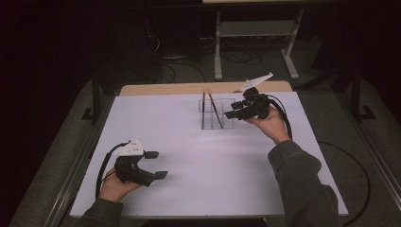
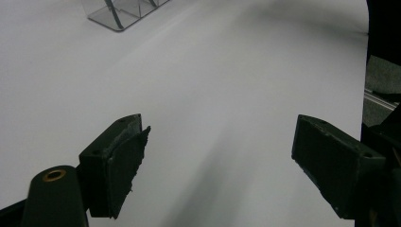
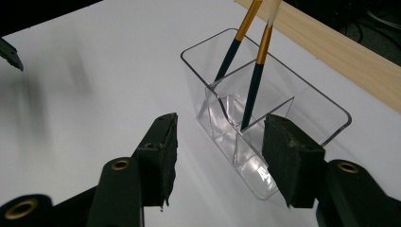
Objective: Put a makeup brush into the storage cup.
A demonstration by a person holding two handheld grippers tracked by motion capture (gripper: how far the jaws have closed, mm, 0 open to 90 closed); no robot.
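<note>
While by organizer [image 3: 302, 106], R claw [image 3: 218, 161] agape

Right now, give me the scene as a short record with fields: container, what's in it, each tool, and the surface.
container: clear divided holder, upright near the table's far edge
contents: two brushes, leaning, handles down, in separate compartments
right tool: open, beside the holder, nothing between its pads
left tool: open, empty, held over the near left of the table
surface: white table, wooden strip along the far edge
</note>
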